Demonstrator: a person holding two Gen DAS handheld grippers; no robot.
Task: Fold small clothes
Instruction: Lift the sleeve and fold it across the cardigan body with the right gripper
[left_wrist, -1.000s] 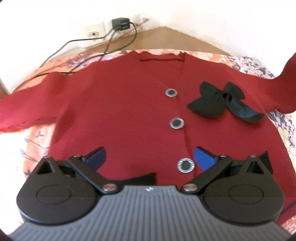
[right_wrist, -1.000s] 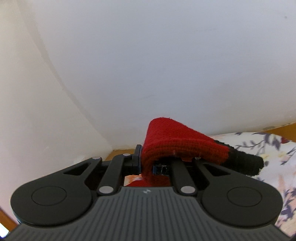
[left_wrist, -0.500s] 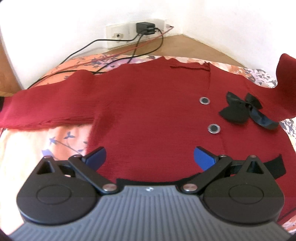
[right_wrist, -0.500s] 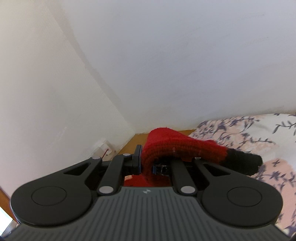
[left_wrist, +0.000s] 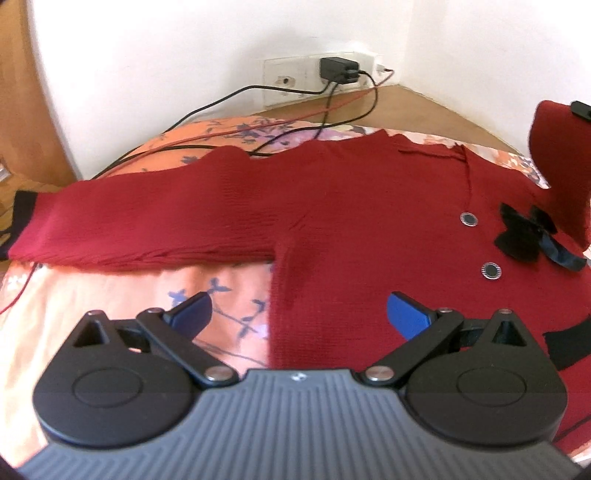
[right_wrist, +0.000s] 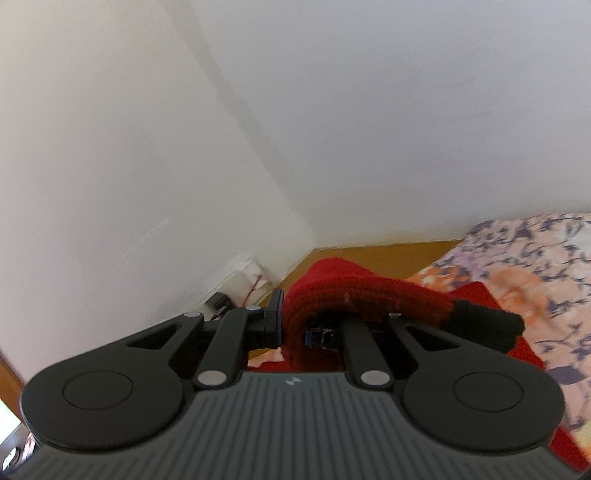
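The red cardigan (left_wrist: 369, 229) is lying spread on the floral bed cover (left_wrist: 110, 295), one sleeve stretching out flat. The left tool (left_wrist: 299, 314) is hovering over its side edge, jaws spread wide. The right tool (right_wrist: 291, 328) is pinching the other sleeve (right_wrist: 354, 291), lifting it.

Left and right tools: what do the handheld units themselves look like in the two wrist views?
Both look alike. The left tool has a ribbed grey body with a small white logo, two round black housings, black linkage arms on silver pivot pins, and blue pads. The right tool has the same grey body, black housings and silver pins. No cables, hands or sleeves show.
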